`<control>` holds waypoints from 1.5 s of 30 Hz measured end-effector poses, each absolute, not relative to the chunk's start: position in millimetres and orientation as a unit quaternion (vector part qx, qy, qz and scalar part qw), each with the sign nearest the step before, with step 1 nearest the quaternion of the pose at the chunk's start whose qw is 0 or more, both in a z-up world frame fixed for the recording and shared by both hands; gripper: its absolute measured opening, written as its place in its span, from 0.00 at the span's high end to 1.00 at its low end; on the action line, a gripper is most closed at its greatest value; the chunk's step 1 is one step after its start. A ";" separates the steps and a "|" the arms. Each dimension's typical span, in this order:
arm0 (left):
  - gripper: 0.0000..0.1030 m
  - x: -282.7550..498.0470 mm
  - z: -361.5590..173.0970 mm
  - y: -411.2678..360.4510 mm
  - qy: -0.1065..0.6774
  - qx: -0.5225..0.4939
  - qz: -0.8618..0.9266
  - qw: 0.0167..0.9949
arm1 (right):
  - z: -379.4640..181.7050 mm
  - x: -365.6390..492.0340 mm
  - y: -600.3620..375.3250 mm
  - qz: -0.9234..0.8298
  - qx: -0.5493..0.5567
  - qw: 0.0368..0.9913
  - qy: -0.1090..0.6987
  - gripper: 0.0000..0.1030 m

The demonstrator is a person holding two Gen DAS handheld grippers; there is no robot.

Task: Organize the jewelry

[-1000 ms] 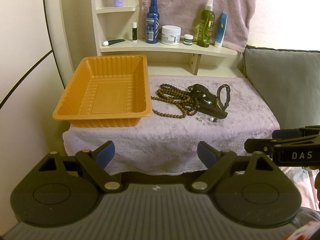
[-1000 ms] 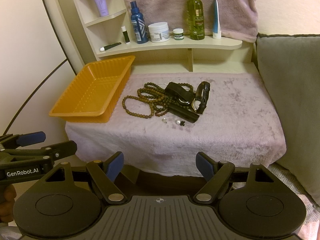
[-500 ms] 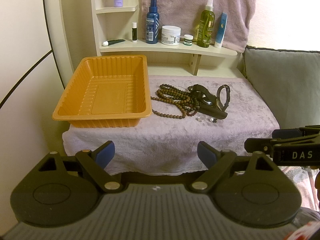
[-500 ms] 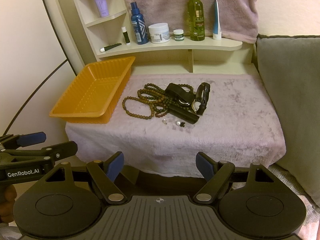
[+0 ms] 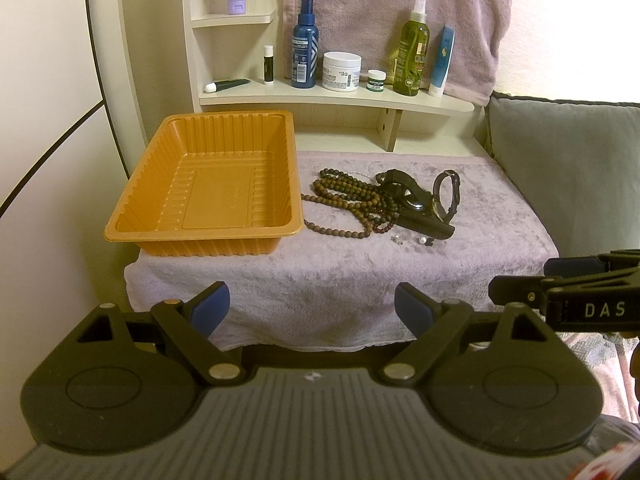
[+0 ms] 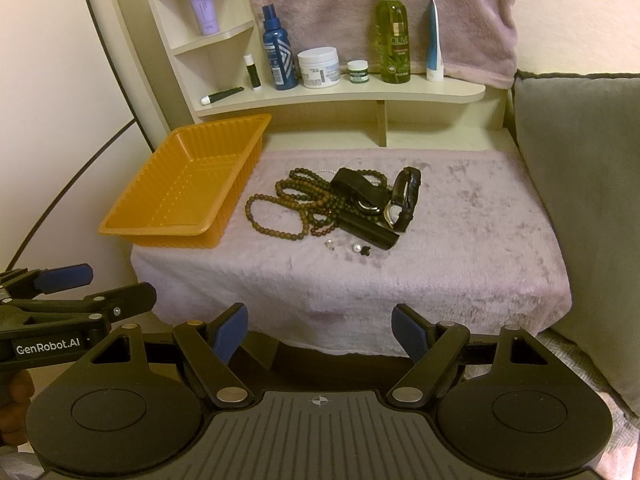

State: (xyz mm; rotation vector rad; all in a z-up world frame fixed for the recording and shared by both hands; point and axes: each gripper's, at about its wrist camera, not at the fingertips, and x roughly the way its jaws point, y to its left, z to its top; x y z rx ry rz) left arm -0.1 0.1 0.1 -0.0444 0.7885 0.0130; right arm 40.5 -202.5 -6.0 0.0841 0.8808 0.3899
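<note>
An empty orange tray [image 5: 132,220] [image 6: 120,228] sits at the left of a table covered by a lilac towel [image 5: 500,216] [image 6: 480,216]. To its right lies a heap of jewelry: brown bead strands [image 5: 340,196] [image 6: 296,200], black watches and straps [image 5: 420,204] [image 6: 384,204], and small earrings [image 5: 408,239] [image 6: 348,246] in front. My left gripper [image 5: 312,308] is open and empty, in front of the table's near edge. My right gripper [image 6: 320,330] is open and empty, level with it to the right.
A shelf [image 5: 340,98] [image 6: 340,96] behind the table holds bottles, jars and tubes, with a towel hung behind. A grey cushion [image 5: 568,168] [image 6: 580,184] borders the table's right side. A wall is on the left.
</note>
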 end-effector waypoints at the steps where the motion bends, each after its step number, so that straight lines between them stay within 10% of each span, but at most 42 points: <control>1: 0.14 -0.1 0.2 0.1 0.384 -0.022 0.006 0.923 | -5.9 40.4 -202.6 0.187 0.040 0.885 0.423 0.23; 45: 0.14 21.8 -11.6 48.0 0.378 -0.045 0.070 0.922 | -12.7 65.6 -219.2 0.189 0.078 0.895 0.396 0.23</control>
